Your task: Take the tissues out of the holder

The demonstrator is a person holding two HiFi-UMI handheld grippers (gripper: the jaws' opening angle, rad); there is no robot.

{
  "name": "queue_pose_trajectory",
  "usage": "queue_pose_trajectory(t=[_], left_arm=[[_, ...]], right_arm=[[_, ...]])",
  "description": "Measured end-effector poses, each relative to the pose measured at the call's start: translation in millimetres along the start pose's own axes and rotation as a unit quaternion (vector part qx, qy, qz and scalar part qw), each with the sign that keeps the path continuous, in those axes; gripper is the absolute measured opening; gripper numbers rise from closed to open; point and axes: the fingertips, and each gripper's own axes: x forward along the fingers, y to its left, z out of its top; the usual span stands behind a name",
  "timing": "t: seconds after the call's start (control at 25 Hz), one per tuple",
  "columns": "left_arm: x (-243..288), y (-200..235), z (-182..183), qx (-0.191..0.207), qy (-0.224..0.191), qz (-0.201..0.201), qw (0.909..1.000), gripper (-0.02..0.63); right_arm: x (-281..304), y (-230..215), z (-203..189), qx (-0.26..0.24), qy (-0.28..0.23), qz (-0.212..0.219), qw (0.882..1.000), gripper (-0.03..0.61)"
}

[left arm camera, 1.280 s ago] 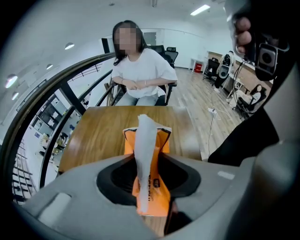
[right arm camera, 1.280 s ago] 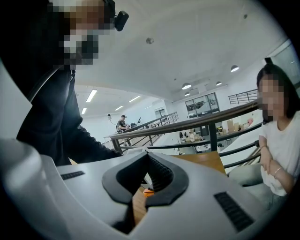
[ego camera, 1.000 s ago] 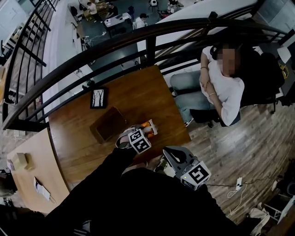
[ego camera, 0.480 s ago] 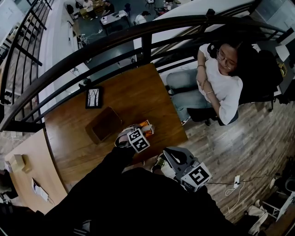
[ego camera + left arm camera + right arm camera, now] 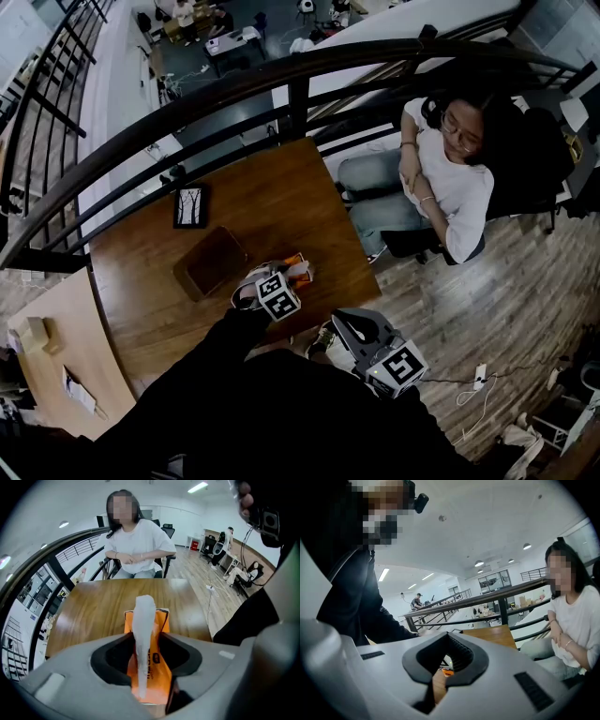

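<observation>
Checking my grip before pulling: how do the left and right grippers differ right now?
The left gripper has its tongs clamped on the orange tissue pack; the right gripper has them slightly apart, nothing between. The left gripper is over the table; the right gripper hangs beyond its edge. Both carry a marker cube.

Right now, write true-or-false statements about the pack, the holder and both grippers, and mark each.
1. The left gripper grips the orange pack. True.
2. The pack sits inside the brown holder. False: it is outside, beside the holder.
3. A white tissue sticks out of the pack. True.
4. The right gripper is over the table. False: it is past the table's edge, holding nothing.
5. A frame is on the table. True.
</observation>
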Motion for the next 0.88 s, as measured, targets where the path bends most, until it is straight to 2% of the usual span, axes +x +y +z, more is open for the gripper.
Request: queue_pose_trajectory(t=[0.36,0.48,0.68,0.88], left_arm=[[-28,8,10,-0.028,-0.074,0.009,0.9968,0.15],[-47,13,20,-0.061,-0.118,0.016,0.991,0.15],[-100,22,37,-0.106,-0.223,0.041,0.9682,0.149],[-157,25,50,-0.141,-0.326,0.045,0.9338,0.149]], right_arm=[[9,1,4,-0.01,0.002,0.006,1.0,0.005],[12,0,3,-0.012,0.002,0.009,1.0,0.005],[20,0,8,-0.017,0.002,0.018,1.0,0.005],[34,-1,15,-0.026,-0.004,0.035,0.999,0.005]])
